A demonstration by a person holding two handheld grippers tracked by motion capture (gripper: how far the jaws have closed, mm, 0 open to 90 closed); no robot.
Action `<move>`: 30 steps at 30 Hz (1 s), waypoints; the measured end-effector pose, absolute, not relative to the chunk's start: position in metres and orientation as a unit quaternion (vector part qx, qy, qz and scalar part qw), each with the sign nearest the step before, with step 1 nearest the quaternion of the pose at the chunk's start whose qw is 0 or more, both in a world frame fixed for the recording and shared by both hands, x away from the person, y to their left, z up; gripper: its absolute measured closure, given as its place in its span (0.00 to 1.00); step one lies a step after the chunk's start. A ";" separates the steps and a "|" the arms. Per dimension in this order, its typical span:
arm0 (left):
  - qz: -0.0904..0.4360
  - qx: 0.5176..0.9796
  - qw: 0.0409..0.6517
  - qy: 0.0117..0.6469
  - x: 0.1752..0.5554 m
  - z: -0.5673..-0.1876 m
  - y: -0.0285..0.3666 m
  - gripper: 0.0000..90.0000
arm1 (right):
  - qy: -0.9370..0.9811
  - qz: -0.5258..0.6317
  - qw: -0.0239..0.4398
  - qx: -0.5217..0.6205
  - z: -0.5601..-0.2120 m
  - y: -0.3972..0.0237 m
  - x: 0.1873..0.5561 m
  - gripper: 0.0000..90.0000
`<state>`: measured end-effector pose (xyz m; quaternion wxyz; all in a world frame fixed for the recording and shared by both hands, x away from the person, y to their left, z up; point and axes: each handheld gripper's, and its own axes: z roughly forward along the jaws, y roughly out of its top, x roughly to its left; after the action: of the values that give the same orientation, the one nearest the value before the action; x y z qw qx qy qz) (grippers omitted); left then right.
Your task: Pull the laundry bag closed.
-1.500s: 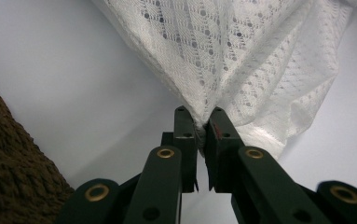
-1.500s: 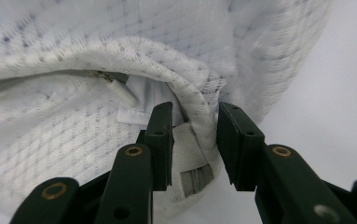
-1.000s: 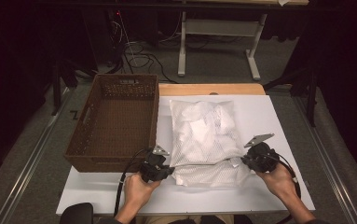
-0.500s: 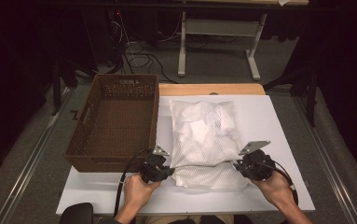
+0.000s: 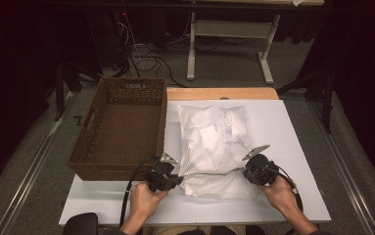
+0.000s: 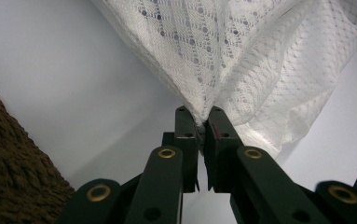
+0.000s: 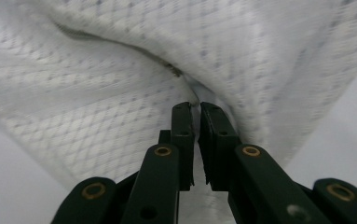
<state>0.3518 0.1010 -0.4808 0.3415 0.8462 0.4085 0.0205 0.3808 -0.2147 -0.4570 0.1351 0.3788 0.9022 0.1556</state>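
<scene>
Now both grippers hold the near edge of the white mesh fabric bag (image 5: 214,147), which lies on the white table board (image 5: 297,147). The left gripper (image 5: 177,180) is at the bag's near-left corner, the right gripper (image 5: 246,171) at its near-right corner, and the edge betw. them is pulled into a thin straight line. The rest of the bag spreads away from both grippers, toward the far side of the board, w/ crumpled white stuff inside it.

From the left gripper view, the left gripper (image 6: 203,122) has its jaws nearly closed, w/ a bunch of the mesh (image 6: 241,56) pinched at the tips; the cloth fans out up and away from there. From the right gripper view, the right gripper (image 7: 195,112) is also clamped on the mesh (image 7: 120,70), a narrow slit left betw. the jaws, cloth gathered in a fold just above the tips.

The brown woven rectangular basket (image 5: 121,127) stands just beyond the left gripper, on its outer side, beside the bag. Each gripper is held by one hand: left hand (image 5: 143,200), right hand (image 5: 280,193).
</scene>
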 end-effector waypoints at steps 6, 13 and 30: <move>0.021 0.849 0.338 0.406 0.352 -0.480 0.101 0.94 | 0.892 0.161 0.161 0.390 -0.459 -0.215 0.393 0.95; 0.017 0.850 0.338 0.404 0.352 -0.481 0.101 0.95 | 0.886 0.158 0.185 0.394 -0.469 -0.211 0.400 0.93; 0.013 0.847 0.342 0.406 0.352 -0.482 0.102 0.95 | 0.904 0.137 0.147 0.378 -0.474 -0.213 0.387 0.82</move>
<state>0.3519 0.1016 -0.4818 0.3416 0.8473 0.4065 0.0125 0.3873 -0.2132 -0.4743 0.1466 0.3779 0.9038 0.1372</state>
